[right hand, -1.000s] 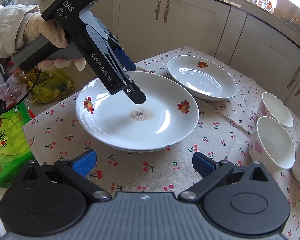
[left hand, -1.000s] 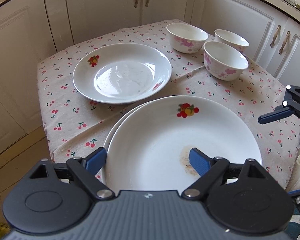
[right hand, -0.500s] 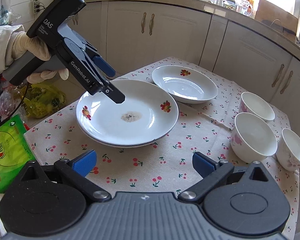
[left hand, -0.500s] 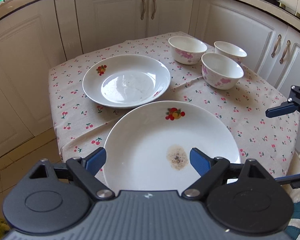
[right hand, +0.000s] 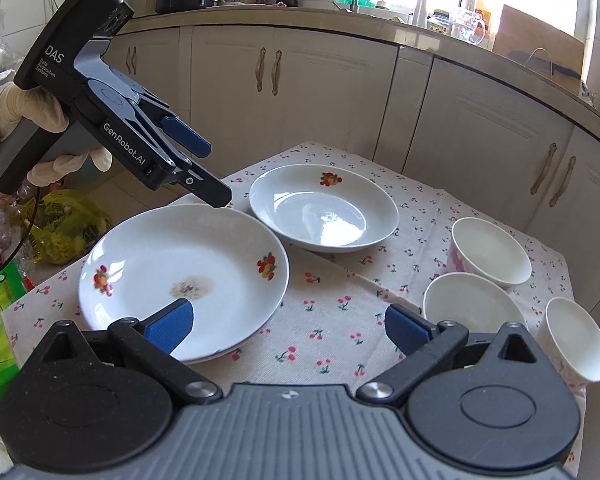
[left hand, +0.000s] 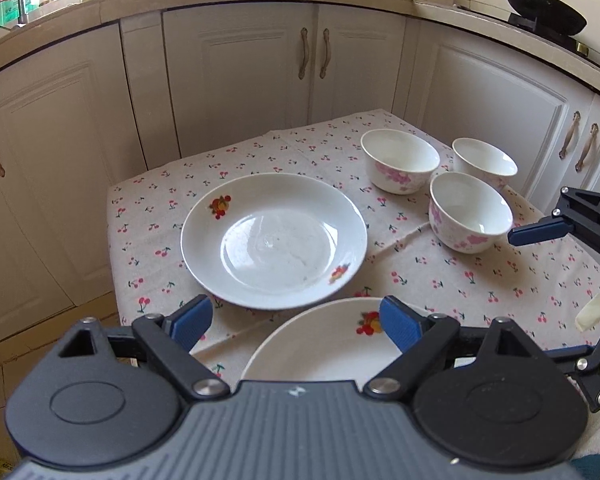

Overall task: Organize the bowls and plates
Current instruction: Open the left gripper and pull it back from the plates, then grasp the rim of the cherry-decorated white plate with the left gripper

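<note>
Right wrist view: our left gripper (right hand: 204, 172) now hangs raised above the far rim of the stained plate (right hand: 184, 276), fingers spread and holding nothing. A second ago it sat low over that plate's middle; it has since lifted and drawn back. We take this to mean the stained plate has just been set down on another plate, whose edge peeks out beneath its near rim, so that stacking step looks finished. Our right gripper (right hand: 288, 326) hovers over the cherry-print tablecloth (right hand: 332, 304), fingers also spread and empty. We count three plates: the two stacked and one clean plate (right hand: 324, 208) lying just beyond them, apparently next for the stack. We count three bowls (right hand: 490, 254), clustered upright at the right, unstacked.
</note>
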